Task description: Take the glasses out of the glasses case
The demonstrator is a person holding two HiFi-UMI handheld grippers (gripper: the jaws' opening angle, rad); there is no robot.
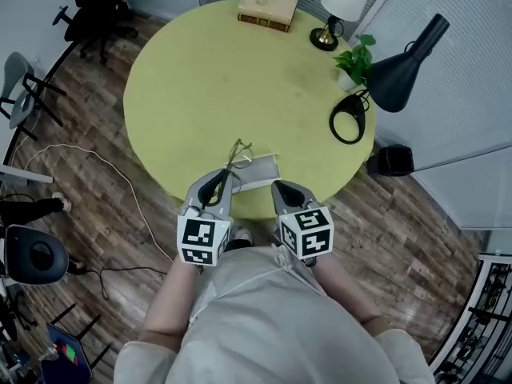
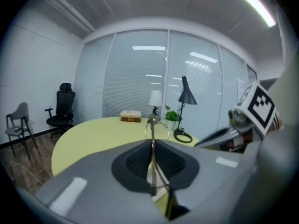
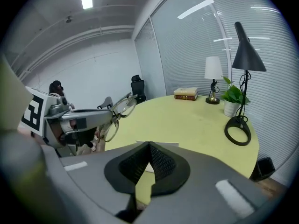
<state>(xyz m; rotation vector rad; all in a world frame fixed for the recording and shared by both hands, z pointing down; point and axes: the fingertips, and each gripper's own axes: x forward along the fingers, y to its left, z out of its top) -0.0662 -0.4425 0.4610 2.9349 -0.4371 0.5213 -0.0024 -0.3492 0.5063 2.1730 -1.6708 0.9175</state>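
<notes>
The glasses [image 1: 238, 157] need slow, careful moves right now. My left tool [image 2: 152, 146] is squeezed shut on one thin gold arm of them. I think the step now is to carry them away from the glasses case [image 1: 260, 172] and set them down safe.

I should hold tight, but not squeeze any harder. The gold arm is thin and could bend. I hold only that one arm, so the glasses could swing or slip out. So I should move smooth, with no jerks. I should not let the lenses bump my right tool [image 3: 149, 146] or the case. A bare spot on the counter [image 1: 200, 78] beside the case looks good. I should go down until the frame rests there, and only then let go.

The round lenses stick out past the tip of my left tool, up and a bit away from me. They are in the air over the counter and do not touch it. They look all the way out of the case. The case lies flat on the counter, below the glasses and just to the right of my left tool's tip.

My right tool is closed too, and I see nothing pinched in it. The case lies just past its tip. From that tool, the glasses are up and off to the left, near but apart.
</notes>
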